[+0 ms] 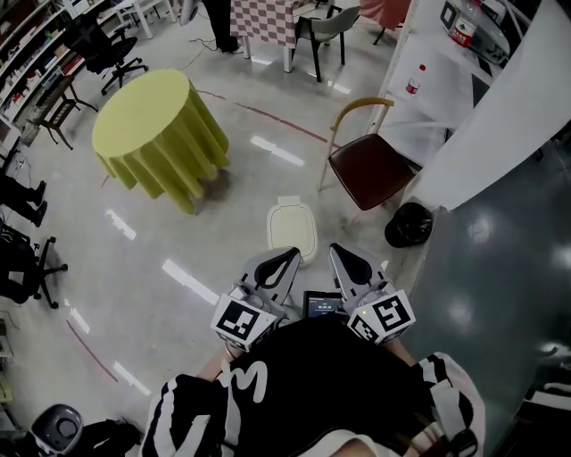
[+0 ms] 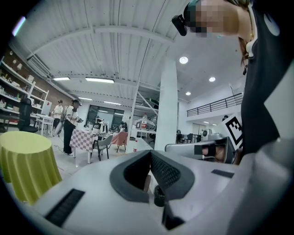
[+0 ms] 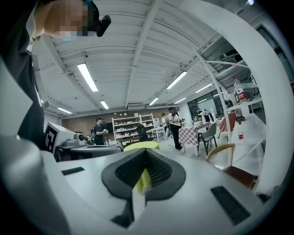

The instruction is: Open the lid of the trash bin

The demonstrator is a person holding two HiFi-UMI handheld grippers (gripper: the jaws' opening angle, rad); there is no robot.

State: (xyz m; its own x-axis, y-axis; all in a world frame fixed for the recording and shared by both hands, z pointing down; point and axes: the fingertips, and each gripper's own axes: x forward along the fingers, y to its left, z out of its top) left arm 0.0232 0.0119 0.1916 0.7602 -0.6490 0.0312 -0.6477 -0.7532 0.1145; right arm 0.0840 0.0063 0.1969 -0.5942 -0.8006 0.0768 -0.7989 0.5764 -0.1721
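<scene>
White bin lid [image 1: 292, 228] lies shut ahead, so the left gripper [image 1: 291, 256] and right gripper [image 1: 342, 253], both closed on nothing, should drop low and hook its front edge.

A glossy grey floor [image 1: 178, 268] carries everything, with thin red lines [image 1: 277, 120] across it. At centre stands a white trash bin [image 1: 293, 229], lid down. At 10 o'clock is a round table [image 1: 156, 125] under a yellow-green cloth. At 2 o'clock stands a chair [image 1: 368, 161] with a dark red seat, and just below it, at 3 o'clock, a black round bin [image 1: 409, 224]. Farther off at 12 o'clock are a grey chair [image 1: 323, 27] and a checked table [image 1: 261, 20]; a black office chair [image 1: 111, 49] stands at 11.
</scene>
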